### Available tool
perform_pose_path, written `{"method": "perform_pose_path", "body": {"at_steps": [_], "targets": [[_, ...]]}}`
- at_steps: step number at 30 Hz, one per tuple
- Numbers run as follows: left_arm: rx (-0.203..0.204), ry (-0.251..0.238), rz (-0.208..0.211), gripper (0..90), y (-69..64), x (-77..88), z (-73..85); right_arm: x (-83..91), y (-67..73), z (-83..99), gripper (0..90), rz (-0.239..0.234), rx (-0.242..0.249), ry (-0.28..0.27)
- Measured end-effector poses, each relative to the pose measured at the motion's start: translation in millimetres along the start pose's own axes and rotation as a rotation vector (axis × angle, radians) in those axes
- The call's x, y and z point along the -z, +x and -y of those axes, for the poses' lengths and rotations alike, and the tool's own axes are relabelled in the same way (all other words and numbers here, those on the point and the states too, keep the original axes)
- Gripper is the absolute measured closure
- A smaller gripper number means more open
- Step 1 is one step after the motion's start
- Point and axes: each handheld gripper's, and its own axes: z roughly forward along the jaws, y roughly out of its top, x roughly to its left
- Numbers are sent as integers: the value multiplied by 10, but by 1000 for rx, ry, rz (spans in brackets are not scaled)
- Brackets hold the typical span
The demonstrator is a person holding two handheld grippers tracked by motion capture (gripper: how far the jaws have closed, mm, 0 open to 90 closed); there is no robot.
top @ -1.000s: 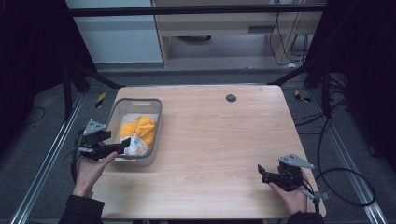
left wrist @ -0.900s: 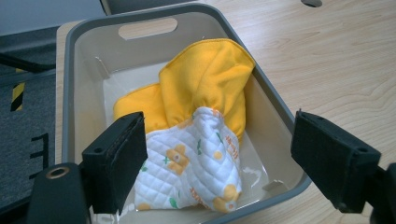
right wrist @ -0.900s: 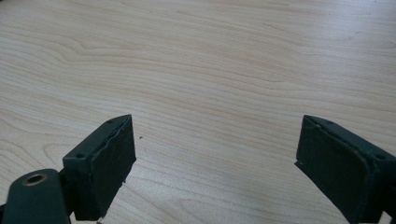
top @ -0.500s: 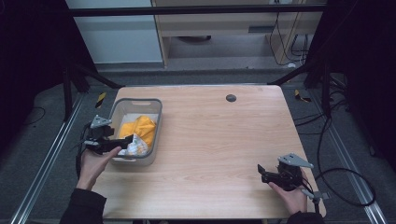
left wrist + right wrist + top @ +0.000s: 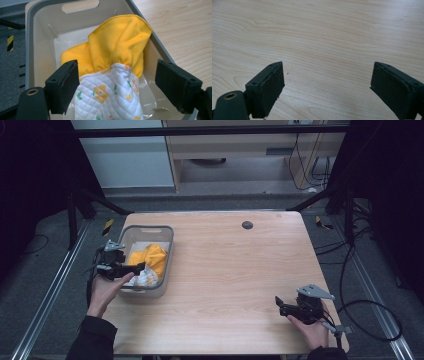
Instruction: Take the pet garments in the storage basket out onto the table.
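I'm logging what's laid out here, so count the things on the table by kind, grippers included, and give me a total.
Grippers: 2, left gripper and right gripper, both open
Bins: 1, grey bin
Cloths: 2, yellow cloth and white flowered cloth, both in the bin
Total: 5

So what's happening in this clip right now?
A person holds a gripper in each hand at a wooden table. The left gripper, jaws open, hovers over a grey bin at the table's left, straddling a white quilted cloth with a floral print that lies on a yellow cloth. Nothing is gripped yet. The right gripper, also open, sits idle over bare wood near the right corner.
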Motion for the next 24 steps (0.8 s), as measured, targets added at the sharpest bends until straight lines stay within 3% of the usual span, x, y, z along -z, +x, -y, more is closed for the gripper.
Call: {"method": "perform_pose_path", "body": {"at_steps": [9,24], "targets": [[-6,44,-19,213,21,-122,-17,-7,3,0,114,-1,3,7],[-26,105,-17,255,6,-274,-24,-9,8,-2,113,-7,-6,13]]}}
